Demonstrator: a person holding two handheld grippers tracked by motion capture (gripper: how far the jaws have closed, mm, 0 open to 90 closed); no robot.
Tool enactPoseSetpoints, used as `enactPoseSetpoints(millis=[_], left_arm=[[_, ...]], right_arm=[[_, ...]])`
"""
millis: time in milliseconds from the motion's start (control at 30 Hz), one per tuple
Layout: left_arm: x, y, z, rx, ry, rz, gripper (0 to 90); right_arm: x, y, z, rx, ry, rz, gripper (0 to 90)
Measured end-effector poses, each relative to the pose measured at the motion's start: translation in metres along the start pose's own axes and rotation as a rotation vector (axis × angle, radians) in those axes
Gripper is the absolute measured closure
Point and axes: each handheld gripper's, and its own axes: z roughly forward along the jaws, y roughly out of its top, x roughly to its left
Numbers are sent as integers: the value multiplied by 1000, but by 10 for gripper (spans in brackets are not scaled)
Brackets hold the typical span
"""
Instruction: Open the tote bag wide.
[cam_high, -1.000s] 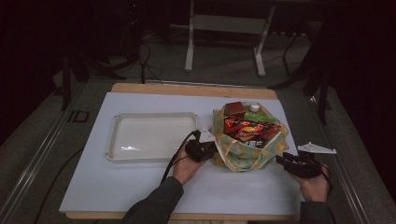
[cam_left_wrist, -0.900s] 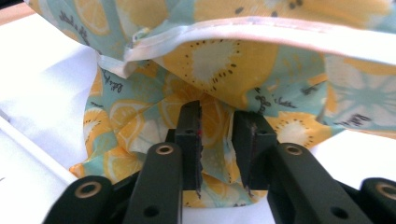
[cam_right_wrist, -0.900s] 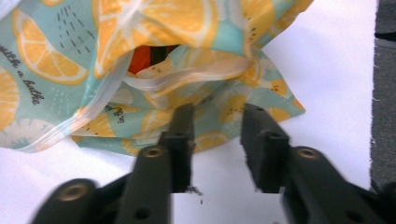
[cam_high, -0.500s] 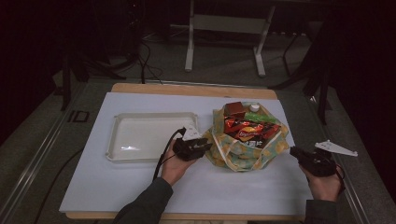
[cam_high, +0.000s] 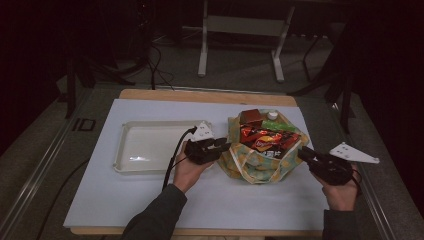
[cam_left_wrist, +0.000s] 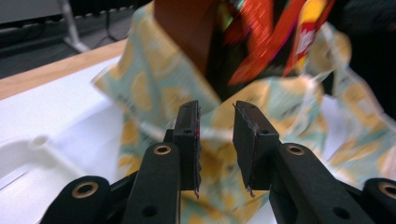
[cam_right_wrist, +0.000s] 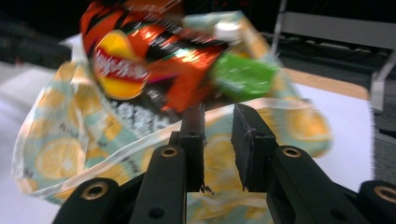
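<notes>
A cloth bag (cam_high: 252, 167) printed with yellow lemons stands on the white mat, right of centre. It holds a red chip packet (cam_high: 267, 139), a brown box (cam_high: 250, 118) and a green bottle with a white cap (cam_high: 273, 116). My left gripper (cam_high: 223, 145) is at the bag's left rim. In the left gripper view the left gripper (cam_left_wrist: 215, 135) is open, with the bag's cloth (cam_left_wrist: 140, 88) just ahead of it. My right gripper (cam_high: 303, 153) is off the bag's right side. The right gripper (cam_right_wrist: 217, 140) is open in its own view, and the bag's pale rim (cam_right_wrist: 140, 140) runs behind its tips.
An empty white tray (cam_high: 150, 145) lies left of the bag, right behind my left hand. The mat (cam_high: 150, 200) sits on a wooden table whose back edge (cam_high: 200, 95) shows. Dark floor, cables and a metal stand lie beyond.
My right gripper drew away to the right, then came back in toward the bag's right side. My left gripper edged up to the bag's left rim.
</notes>
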Motion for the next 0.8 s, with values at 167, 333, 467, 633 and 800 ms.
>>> enactPoseSetpoints(millis=[167,333,467,633,800], left_arm=[[-9,4,6,9,-25,23,705],[-12,3,11,15,-38,22,702],[-15,3,14,15,-45,22,699],[-18,0,21,41,-52,33,693],[-21,-8,31,76,-57,39,693]], right_arm=[[8,-7,18,60,22,-39,730],[13,-17,34,126,46,-65,714],[15,-28,46,181,66,-96,708],[18,-34,53,206,91,-112,694],[19,-39,56,210,117,-119,680]])
